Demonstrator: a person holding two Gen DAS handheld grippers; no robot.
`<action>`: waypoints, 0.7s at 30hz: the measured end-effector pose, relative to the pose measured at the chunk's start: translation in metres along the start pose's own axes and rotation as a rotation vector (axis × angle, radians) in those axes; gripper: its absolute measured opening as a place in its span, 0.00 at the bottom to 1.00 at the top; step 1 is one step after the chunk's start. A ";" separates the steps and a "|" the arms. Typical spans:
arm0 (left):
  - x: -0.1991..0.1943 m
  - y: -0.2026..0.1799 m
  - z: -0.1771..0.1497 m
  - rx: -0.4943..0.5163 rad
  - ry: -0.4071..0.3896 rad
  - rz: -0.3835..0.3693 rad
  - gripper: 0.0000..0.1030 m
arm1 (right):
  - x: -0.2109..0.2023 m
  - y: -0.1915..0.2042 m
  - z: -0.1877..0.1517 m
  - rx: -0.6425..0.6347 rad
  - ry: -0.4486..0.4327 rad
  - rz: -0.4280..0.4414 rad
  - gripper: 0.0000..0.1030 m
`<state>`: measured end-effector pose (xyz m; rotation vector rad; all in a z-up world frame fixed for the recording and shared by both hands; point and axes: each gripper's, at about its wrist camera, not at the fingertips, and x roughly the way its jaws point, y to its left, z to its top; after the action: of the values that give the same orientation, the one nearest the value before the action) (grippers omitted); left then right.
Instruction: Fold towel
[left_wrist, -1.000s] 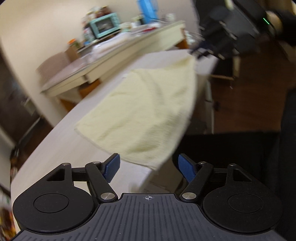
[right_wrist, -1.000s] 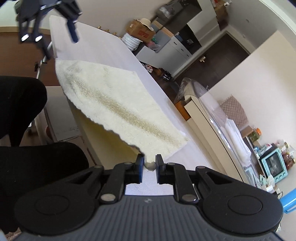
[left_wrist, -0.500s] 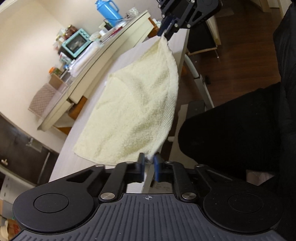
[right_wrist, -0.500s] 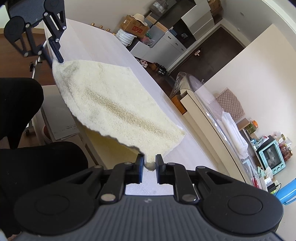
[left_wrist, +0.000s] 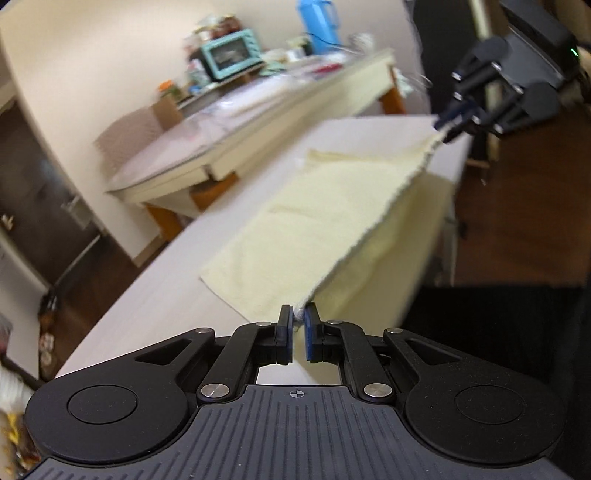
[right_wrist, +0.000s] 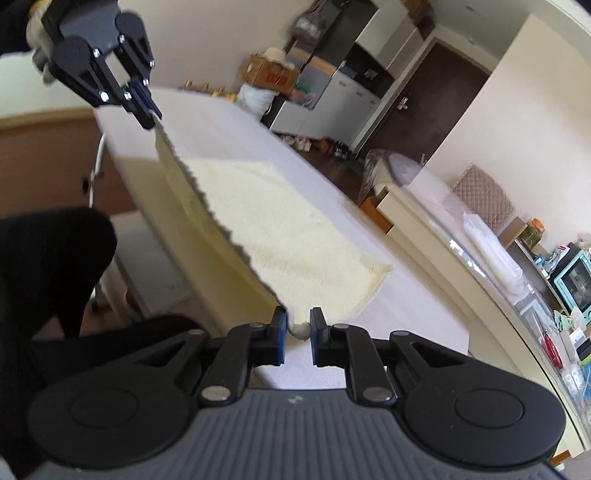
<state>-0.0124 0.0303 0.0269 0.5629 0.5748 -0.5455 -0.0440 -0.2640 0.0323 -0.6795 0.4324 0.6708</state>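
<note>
A pale yellow towel (left_wrist: 325, 214) lies on a long white table (left_wrist: 155, 295), its near edge lifted off the surface. My left gripper (left_wrist: 298, 317) is shut on one near corner of the towel. My right gripper (right_wrist: 297, 325) is shut on the other near corner. The towel (right_wrist: 280, 229) stretches taut between the two grippers along the table's front edge. The right gripper also shows in the left wrist view (left_wrist: 448, 127) at the far end of the edge. The left gripper shows in the right wrist view (right_wrist: 149, 120) likewise.
A second long table (left_wrist: 258, 122) stands behind, with a teal toaster oven (left_wrist: 231, 55), a blue jug (left_wrist: 319, 22) and clutter. A black chair or clothing (right_wrist: 48, 266) sits by the table's front edge. Cabinets and boxes (right_wrist: 273, 77) stand at the room's far end.
My left gripper went from open near the towel's corner to shut on it. Both grippers have lifted the near edge, which now runs taut between them.
</note>
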 end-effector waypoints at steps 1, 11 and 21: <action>0.005 0.007 0.005 -0.014 -0.001 0.004 0.06 | 0.003 -0.008 0.003 0.018 -0.008 0.002 0.14; 0.079 0.076 0.036 -0.162 0.069 0.029 0.06 | 0.081 -0.085 0.031 0.131 0.004 0.067 0.14; 0.147 0.117 0.034 -0.204 0.172 0.023 0.06 | 0.160 -0.124 0.027 0.263 0.112 0.116 0.14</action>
<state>0.1757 0.0465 -0.0033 0.4243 0.7765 -0.4133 0.1596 -0.2503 0.0142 -0.4459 0.6547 0.6725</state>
